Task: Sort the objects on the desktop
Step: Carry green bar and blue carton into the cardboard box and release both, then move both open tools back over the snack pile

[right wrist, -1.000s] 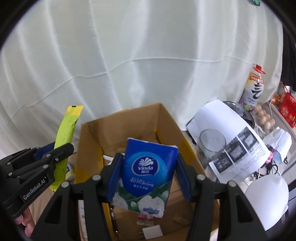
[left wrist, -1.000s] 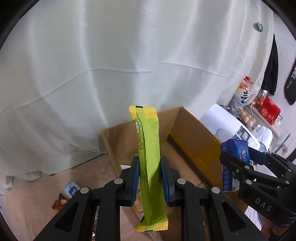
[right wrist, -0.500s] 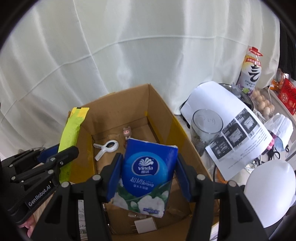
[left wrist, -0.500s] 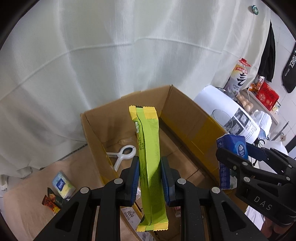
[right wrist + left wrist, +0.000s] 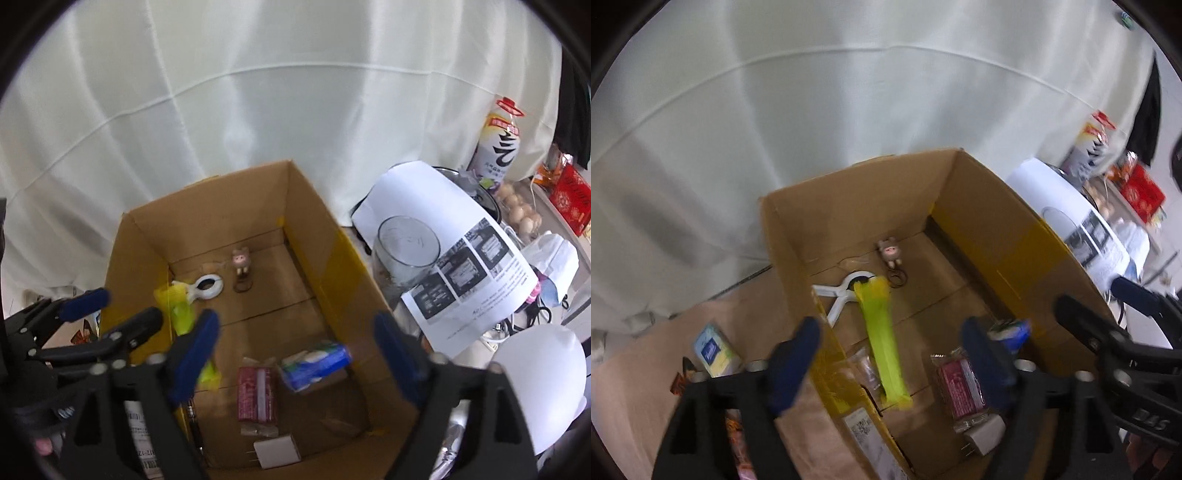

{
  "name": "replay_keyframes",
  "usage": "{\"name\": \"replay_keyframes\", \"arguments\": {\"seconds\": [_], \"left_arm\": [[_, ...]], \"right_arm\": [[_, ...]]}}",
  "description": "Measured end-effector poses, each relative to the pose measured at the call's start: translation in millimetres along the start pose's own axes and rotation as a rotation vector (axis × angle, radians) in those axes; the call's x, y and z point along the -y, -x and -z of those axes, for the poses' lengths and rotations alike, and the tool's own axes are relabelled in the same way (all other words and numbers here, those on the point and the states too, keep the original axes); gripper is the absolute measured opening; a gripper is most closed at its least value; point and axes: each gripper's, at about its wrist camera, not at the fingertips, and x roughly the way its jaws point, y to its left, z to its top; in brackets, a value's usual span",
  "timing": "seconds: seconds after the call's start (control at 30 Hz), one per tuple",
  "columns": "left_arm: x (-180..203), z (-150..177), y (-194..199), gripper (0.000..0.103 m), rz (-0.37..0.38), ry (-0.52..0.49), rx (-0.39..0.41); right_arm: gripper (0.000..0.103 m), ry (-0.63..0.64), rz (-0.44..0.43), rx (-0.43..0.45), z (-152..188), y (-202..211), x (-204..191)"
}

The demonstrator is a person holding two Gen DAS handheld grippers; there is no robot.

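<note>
The green snack bar [image 5: 882,339] lies slanted inside the cardboard box [image 5: 849,206], free of both blue pads, its yellow upper end overlapping the ring of a white plastic clip [image 5: 846,291] on the box floor. It is motion-blurred, so I cannot tell whether it has settled. The left gripper [image 5: 890,354] hangs above the box's near left corner with its jaws opening, spread wide on either side of the bar and touching nothing.

The blue tissue pack [image 5: 316,363] lies on its side on the box floor toward the right wall, just beside a dark red wrapped packet [image 5: 257,395]. The right gripper [image 5: 295,358] is over it with jaws opening, standing well apart and clear of the pack.

Deeper in the box a small pig figurine [image 5: 242,264] stands upright near the back wall, a dark key ring [image 5: 897,278] on the floor in front of it. Near the front wall lies a white plug adapter [image 5: 275,452], and a dark pen [image 5: 194,417] lies along the left wall.

Outside the box on the left, a small pale blue packet [image 5: 713,349] rests on the tan tabletop. On the right stand a glass jar [image 5: 406,247], a printed sheet of paper [image 5: 461,258], a tall bottle [image 5: 496,147], a tray of eggs [image 5: 519,212] and a white dome-shaped object [image 5: 543,380]. A white curtain [image 5: 258,92] fills the background
</note>
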Motion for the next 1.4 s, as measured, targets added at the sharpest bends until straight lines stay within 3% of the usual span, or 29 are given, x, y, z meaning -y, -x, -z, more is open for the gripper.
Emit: {"name": "replay_keyframes", "arguments": {"seconds": [0.13,0.37,0.63,1.4], "left_arm": [[-3.1,-0.1,0.1,0.102,-0.016,-0.001,-0.002],[-4.5,-1.1,5.1,0.102,-0.010,0.002,0.006],[-18.7,1.5,22.2,0.102,-0.001,-0.010,0.051],[-164.3,59.6,77.6,0.102,-0.168,0.252,0.074]], "right_arm": [[0.103,-0.004,-0.015,-0.005,1.0,-1.6,4.0],[0.103,0.003,-0.019,0.018,-0.1,5.7,1.5],[0.103,-0.003,-0.081,0.042,-7.7,13.2,-11.4],[0.103,0.233,-0.258,0.028,-5.3,20.0,-159.3]]}}
